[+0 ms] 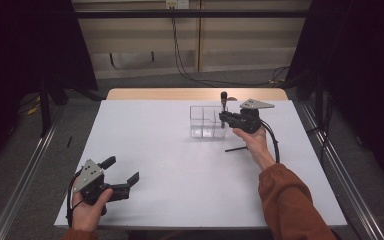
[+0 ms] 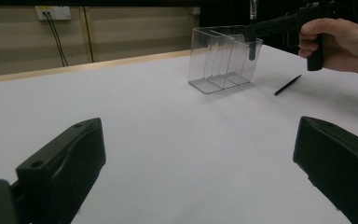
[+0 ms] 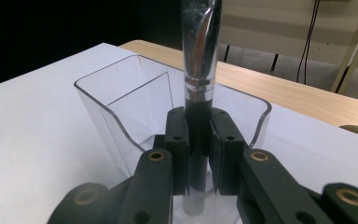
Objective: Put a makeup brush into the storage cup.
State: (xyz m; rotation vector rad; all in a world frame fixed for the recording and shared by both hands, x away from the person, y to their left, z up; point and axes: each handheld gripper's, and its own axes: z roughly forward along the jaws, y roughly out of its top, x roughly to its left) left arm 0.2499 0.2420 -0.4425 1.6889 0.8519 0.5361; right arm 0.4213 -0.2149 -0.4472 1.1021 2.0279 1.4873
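A clear plastic organizer with several compartments stands at the table's far middle. My right gripper is shut on a brush with a black handle and a silver ferrule. It holds the brush upright, the lower end of the handle dipping into the compartment at the organizer's right end. My left gripper rests near the table's front left corner, open, with nothing between its jaws.
A thin black stick lies on the white table just in front of the organizer, beside the right hand. A wooden strip runs along the table's far edge.
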